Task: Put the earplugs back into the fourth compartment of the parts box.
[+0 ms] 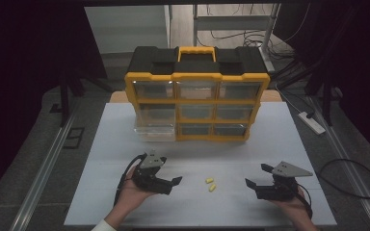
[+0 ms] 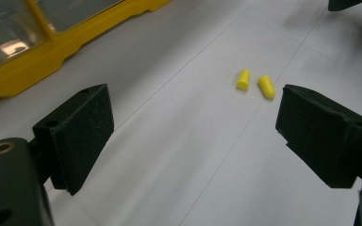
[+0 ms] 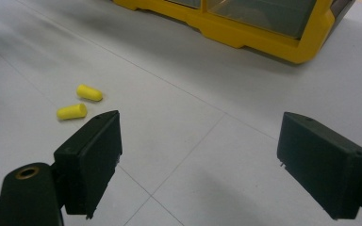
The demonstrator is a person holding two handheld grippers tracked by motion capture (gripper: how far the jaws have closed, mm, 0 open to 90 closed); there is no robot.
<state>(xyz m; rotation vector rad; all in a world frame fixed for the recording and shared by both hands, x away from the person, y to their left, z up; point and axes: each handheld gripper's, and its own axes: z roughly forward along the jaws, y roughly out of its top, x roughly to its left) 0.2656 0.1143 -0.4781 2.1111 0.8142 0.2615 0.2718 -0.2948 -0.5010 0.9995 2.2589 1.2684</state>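
Left gripper spread wide, empty, aimed toward 3 o'clock at two yellow earplugs lying between both tools on white table; right gripper likewise wide, facing 9 o'clock; yellow organizer at 12 o'clock, lower-left drawer pulled out, probably to receive them.

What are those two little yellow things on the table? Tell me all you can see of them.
The two yellow plugs are small, soft-looking cylinders with one rounded end, like foam earplugs. They lie on their sides on the white table, close together but apart, between the left gripper and right gripper. Both grippers are open; nothing touches the plugs but the table.
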